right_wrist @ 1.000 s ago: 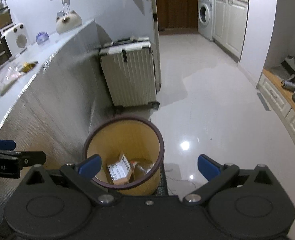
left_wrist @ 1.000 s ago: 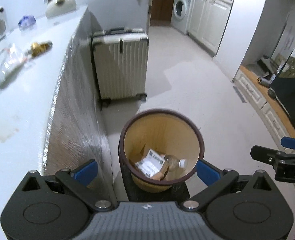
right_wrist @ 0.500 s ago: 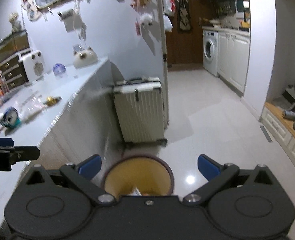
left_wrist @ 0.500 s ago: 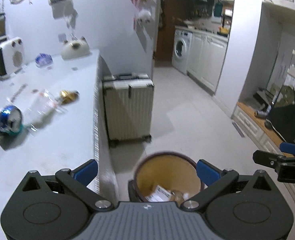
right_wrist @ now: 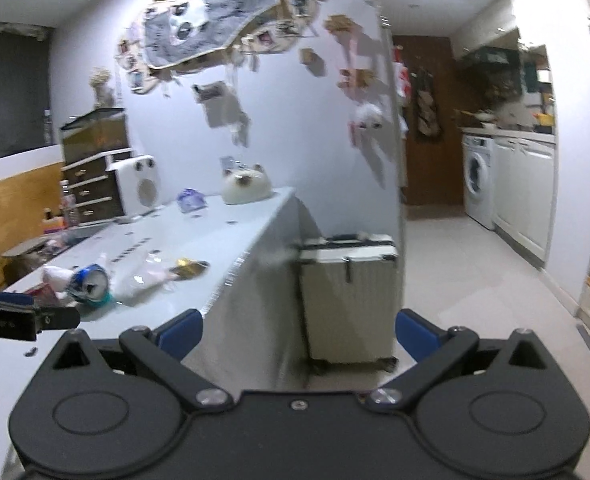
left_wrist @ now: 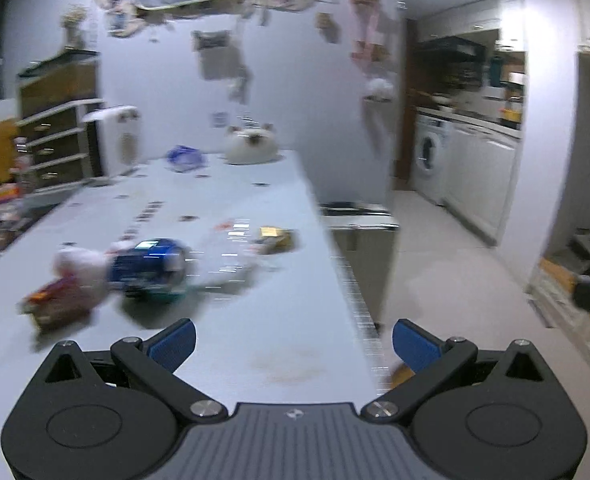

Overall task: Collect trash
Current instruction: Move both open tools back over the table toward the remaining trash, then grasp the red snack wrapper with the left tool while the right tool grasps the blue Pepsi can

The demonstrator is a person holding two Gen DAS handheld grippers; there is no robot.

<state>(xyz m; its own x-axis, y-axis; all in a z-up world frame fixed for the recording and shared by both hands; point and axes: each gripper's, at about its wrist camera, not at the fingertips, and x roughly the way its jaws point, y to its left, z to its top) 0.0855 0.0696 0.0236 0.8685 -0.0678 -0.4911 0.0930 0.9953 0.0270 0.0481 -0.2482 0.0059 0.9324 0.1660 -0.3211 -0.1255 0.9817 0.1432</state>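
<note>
Trash lies on the white counter [left_wrist: 255, 320]: a crushed blue can [left_wrist: 151, 268], a clear plastic wrapper [left_wrist: 231, 252], a gold foil piece [left_wrist: 277, 236], a white wad [left_wrist: 81, 266] and a reddish wrapper [left_wrist: 55, 304]. My left gripper [left_wrist: 293, 344] is open and empty, above the counter's near end, short of the can. My right gripper [right_wrist: 299, 332] is open and empty beside the counter. There the can [right_wrist: 91, 284], wrapper [right_wrist: 143, 280] and foil [right_wrist: 191, 268] show at left, with the left gripper's finger [right_wrist: 27, 320]. The bin is out of view, save an orange sliver [left_wrist: 399, 376].
A white ribbed suitcase [right_wrist: 349, 300] stands on the floor against the counter's end. A cat-shaped white object [left_wrist: 251, 146], a blue-white item [left_wrist: 185, 158] and a white heater [left_wrist: 117, 140] sit at the counter's far end. Tiled floor [right_wrist: 475, 280] leads to a washing machine [right_wrist: 477, 180].
Both grippers have lifted and tilted up from over the bin; the bin has dropped out of view and the counter trash has come into view. The left view is motion-blurred.
</note>
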